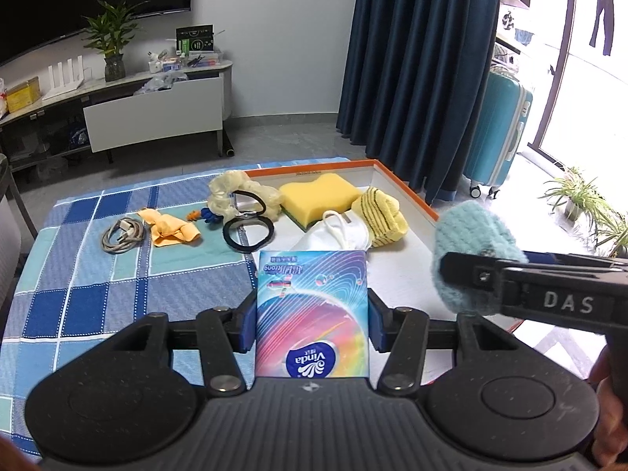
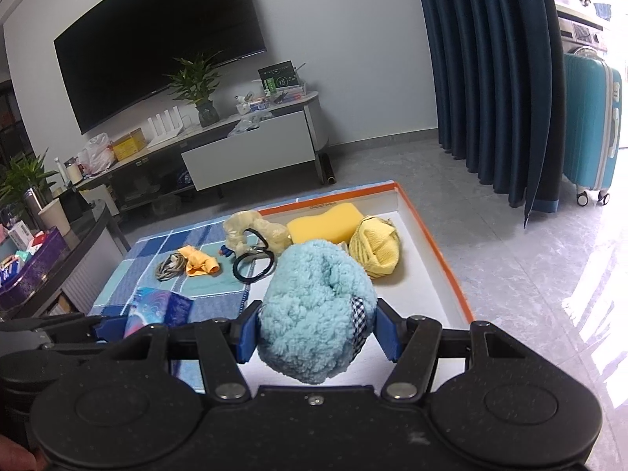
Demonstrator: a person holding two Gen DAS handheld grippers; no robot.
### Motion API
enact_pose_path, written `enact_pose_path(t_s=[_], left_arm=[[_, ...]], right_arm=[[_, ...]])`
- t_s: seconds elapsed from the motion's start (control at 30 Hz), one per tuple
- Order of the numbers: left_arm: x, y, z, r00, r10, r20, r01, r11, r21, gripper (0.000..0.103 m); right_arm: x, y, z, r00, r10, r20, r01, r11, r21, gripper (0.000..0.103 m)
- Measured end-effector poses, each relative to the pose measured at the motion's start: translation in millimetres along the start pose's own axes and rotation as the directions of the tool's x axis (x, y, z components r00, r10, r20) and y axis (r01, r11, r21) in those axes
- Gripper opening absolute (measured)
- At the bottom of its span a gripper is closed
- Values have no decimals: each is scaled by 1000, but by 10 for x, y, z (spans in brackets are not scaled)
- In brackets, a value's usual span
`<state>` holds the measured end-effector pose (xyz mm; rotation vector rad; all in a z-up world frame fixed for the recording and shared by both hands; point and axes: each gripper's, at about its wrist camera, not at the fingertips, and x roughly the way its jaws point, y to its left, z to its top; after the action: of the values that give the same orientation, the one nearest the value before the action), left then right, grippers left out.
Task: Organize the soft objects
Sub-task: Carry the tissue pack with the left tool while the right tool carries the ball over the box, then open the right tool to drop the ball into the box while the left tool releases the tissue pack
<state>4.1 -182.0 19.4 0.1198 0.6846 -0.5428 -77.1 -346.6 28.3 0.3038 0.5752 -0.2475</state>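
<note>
Right wrist: fluffy blue slipper (image 2: 314, 314) hides white mask (image 1: 337, 231).

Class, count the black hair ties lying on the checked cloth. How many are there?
2. One black hair tie lies flat on the checked cloth beside the tray; the other rests against the cream scrunchie. More may be hidden underneath.

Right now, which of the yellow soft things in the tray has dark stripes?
The folded yellow cloth at the tray's right side: thin dark stripes cross it. The yellow sponge behind it is plain, with a green underside.
</note>
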Motion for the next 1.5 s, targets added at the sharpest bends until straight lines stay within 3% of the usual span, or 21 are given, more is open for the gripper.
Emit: enact_pose_path(t_s=[0.73,1.5], left_arm=[[86,-124,96,1000,-5,3,5,1000,13,53],[320,-378,127,999,-9,-32,10,999,37,53]], right_arm=[[-10,-283,92,999,-32,24,31,999,31,71],[286,-374,247,998,-62,-27,61,998,-28,72]])
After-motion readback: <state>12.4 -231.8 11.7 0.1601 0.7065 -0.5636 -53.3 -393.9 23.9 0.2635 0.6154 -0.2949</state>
